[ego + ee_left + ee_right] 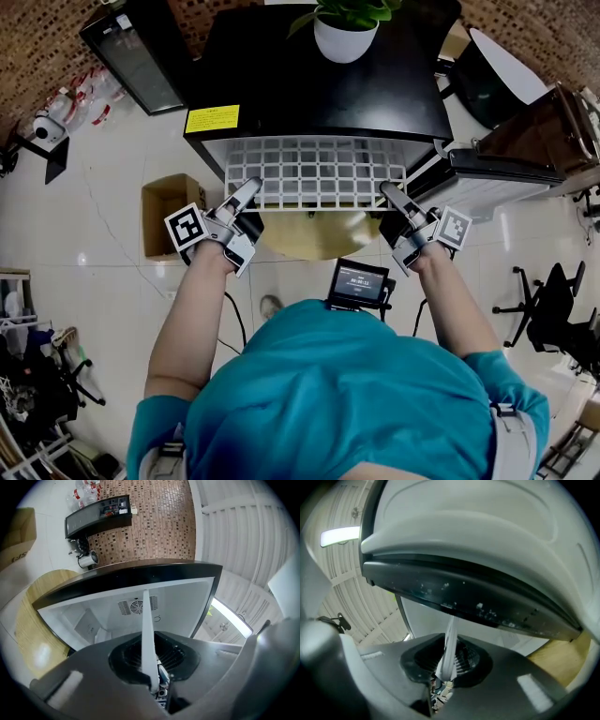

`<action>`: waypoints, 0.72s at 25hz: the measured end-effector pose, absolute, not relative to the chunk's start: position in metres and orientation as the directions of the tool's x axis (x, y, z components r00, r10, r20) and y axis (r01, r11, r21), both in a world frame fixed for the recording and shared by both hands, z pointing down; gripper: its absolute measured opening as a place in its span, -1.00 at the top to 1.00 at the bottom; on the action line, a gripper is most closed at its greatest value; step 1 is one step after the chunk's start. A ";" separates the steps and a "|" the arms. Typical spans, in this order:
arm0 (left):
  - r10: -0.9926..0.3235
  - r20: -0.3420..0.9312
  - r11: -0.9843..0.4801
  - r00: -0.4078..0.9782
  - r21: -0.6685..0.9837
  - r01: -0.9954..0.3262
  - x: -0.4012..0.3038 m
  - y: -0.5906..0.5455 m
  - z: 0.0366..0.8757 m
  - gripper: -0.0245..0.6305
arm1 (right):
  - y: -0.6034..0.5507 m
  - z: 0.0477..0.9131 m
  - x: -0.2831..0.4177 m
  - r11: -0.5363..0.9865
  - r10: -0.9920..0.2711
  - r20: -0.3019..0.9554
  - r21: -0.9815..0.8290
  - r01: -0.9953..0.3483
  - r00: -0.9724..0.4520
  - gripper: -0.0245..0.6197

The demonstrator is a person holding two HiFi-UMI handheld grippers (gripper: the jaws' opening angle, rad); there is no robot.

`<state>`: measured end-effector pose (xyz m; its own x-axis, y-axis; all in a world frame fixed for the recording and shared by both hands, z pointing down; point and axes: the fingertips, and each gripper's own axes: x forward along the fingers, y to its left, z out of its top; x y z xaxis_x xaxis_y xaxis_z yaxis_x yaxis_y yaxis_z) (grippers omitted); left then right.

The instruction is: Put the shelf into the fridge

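The left tool and the right tool are each clamped on one near corner of the white shelf. I think this holds it level while its far edge enters the open fridge.

The head camera looked steeply down from above the person, with the black fridge at upper centre and the white shelf mid-frame. Each gripper camera sat close behind its own jaws and saw the shelf edge-on, as a thin strip at lower centre. The left gripper view faced the fridge's open white interior. The right gripper view angled upward. All three views shared the shelf.
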<state>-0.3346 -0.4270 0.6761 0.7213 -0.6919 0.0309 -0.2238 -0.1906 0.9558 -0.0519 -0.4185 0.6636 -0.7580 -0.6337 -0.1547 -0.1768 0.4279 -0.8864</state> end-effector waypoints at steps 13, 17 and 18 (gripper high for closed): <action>-0.696 -0.160 -0.396 0.700 0.899 -0.189 -0.317 -0.450 0.665 0.81 | -0.441 0.661 -0.055 0.484 -0.688 -0.251 -0.858 -0.173 -0.681 0.75; -0.672 -0.192 -0.472 0.716 0.855 -0.214 -0.304 -0.435 0.646 0.84 | -0.436 0.663 -0.058 0.478 -0.687 -0.248 -0.862 -0.168 -0.683 0.77; -0.674 -0.199 -0.479 0.712 0.851 -0.215 -0.302 -0.433 0.644 0.84 | -0.436 0.666 -0.059 0.475 -0.688 -0.245 -0.863 -0.169 -0.683 0.77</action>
